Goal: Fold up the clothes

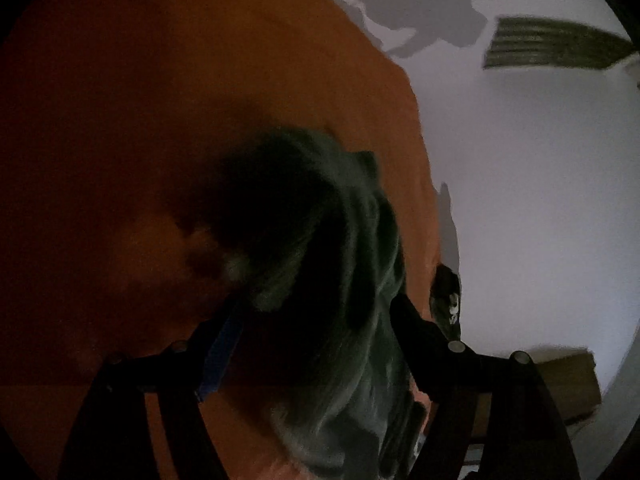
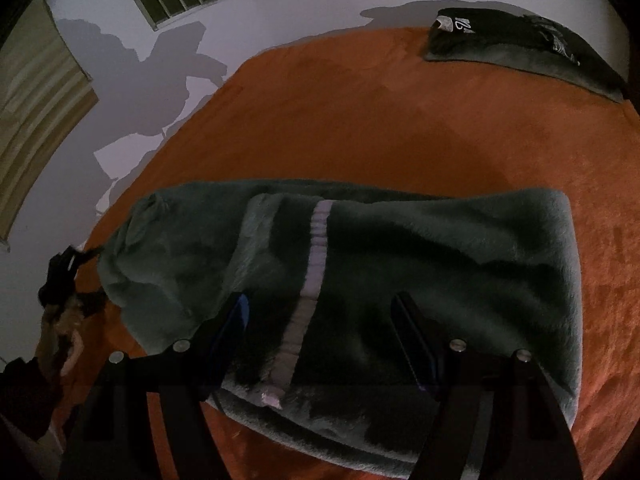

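- Fleece garment [image 2: 360, 272], dark green, lies across the orange bed [image 2: 400, 120]
- left tongs [image 1: 316, 308] bunched around its end, grip unclear
- right tongs [image 2: 320, 312] spread wide, holding nothing
- black folded shirt [image 2: 520, 48] at bed's far corner

green fleece garment [image 2: 400, 264] | folded; pale stripe | lying on orange cover

Dim, fisheye-warped views; left blurred, hard shadows on the wall [image 2: 132, 80]

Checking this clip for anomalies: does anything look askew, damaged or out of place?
Nothing damaged or spilled. The green garment lies half-folded on the orange blanket, one end bunched near the left gripper. A black folded shirt sits tidily at the far corner.
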